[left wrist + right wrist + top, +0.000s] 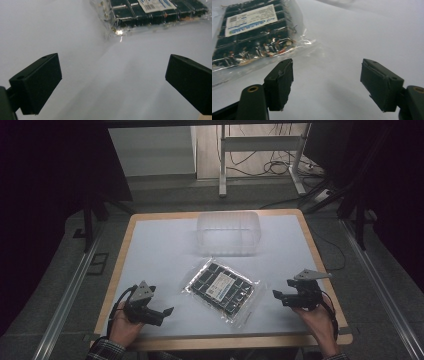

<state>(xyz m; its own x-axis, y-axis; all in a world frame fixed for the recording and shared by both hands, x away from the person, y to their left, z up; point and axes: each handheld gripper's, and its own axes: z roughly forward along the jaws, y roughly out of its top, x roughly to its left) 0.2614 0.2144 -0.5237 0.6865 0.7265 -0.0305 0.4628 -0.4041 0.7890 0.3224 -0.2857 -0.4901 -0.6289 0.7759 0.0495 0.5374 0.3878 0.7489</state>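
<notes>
At the left of the high view, the left gripper (pixel 159 312) rests low near the front edge of the white surface (pixel 160 250), held in the person's left hand (pixel 121 326). Its jaws are spread wide and hold nothing; in the left gripper view, only bare surface lies between them. They point to the right and a little forward, toward the packet.

In the middle lies the packet (pixel 221 289), a flat clear bag with a dark tray of small compartments inside and a white label (pixel 215 288) on top. It lies flat, turned diagonally: its long axis runs from the far left to the near right. Behind it, well apart, stands a clear plastic container (pixel 227 232) at the far side of the surface.

At the right, the right gripper (pixel 281 296) is also wide open and empty, and its jaws point left toward the packet. In the right gripper view the crinkled edge of the bag (pixel 262 62) is just beside the left jaw, not between the jaws.

I judge both grippers are about equally near, the left maybe slightly nearer. Each faces a different corner, so a grasp from both sides seems possible.
</notes>
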